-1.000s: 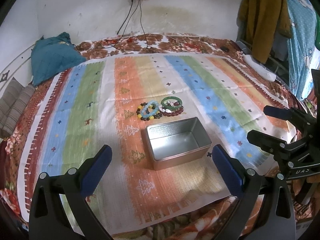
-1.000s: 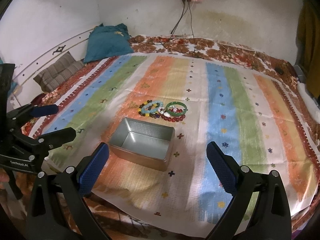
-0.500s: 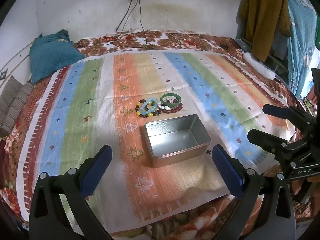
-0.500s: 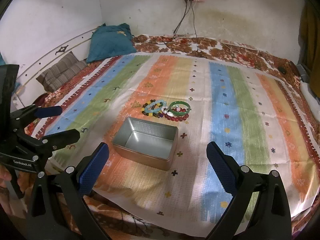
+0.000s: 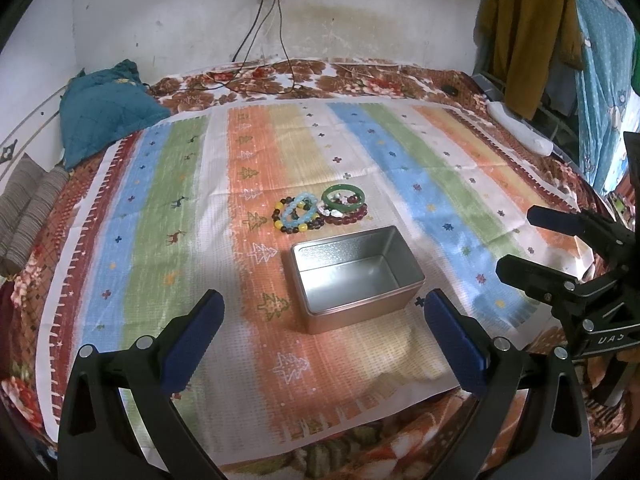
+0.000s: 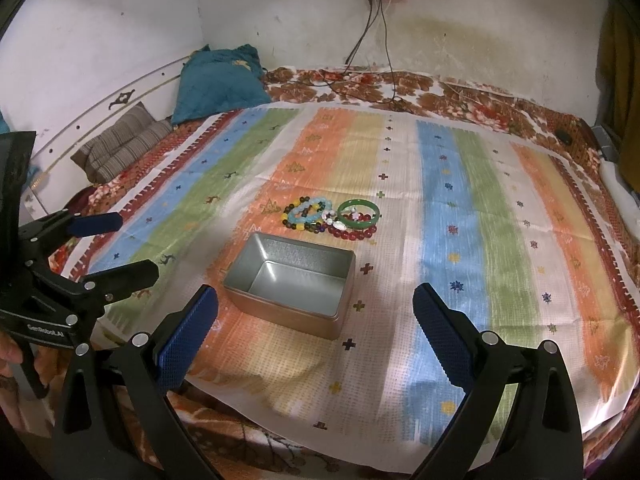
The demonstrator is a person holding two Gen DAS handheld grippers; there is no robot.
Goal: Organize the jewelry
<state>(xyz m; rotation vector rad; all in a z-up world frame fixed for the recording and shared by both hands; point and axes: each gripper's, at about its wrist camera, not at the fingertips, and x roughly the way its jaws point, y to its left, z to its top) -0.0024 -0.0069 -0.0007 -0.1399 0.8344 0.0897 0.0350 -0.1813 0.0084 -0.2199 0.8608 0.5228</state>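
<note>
Both grippers hover above the near edge of the striped cloth [image 5: 160,208], nothing held. Left gripper [image 5: 322,336] has its blue-padded fingers spread wide; right gripper [image 6: 316,328] likewise wide apart (also seen side-on at the right edge of the left view). Open silver tin [image 5: 356,278] sits empty on the orange stripe, near both. Just beyond it, apart from its far wall, lies the bracelet pile: green bangle [image 5: 344,197], dark red bead bracelet [image 5: 347,218], light blue bead bracelet [image 5: 299,211], yellow-and-dark bead bracelet [image 5: 298,227], overlapping each other. Teal pillow [image 5: 104,108] far left.
</note>
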